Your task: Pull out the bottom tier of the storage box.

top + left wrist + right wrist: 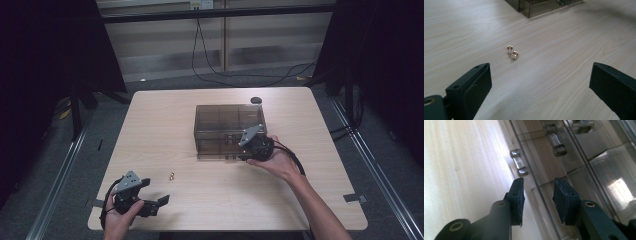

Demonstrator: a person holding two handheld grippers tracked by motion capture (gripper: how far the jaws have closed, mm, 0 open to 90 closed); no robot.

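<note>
The small gold earrings [512, 52] lie on the bare surface [165, 130], near-left of the smoky drawer box [227, 127]. They look light, hard and slippery; pinch them across the hoops. The left tool [150, 197] gapes wide, aimed at them; the right tool [537, 195] stands part-open at a drawer handle [518, 165], grasping nothing.

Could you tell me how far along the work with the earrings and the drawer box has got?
Early on. The gold earrings lie untouched on the table, ahead of the open left gripper. The right gripper is at the front of the smoky drawer box, fingers apart near a drawer handle, gripping nothing. Drawers look closed; opening and stowing probably remain.
</note>
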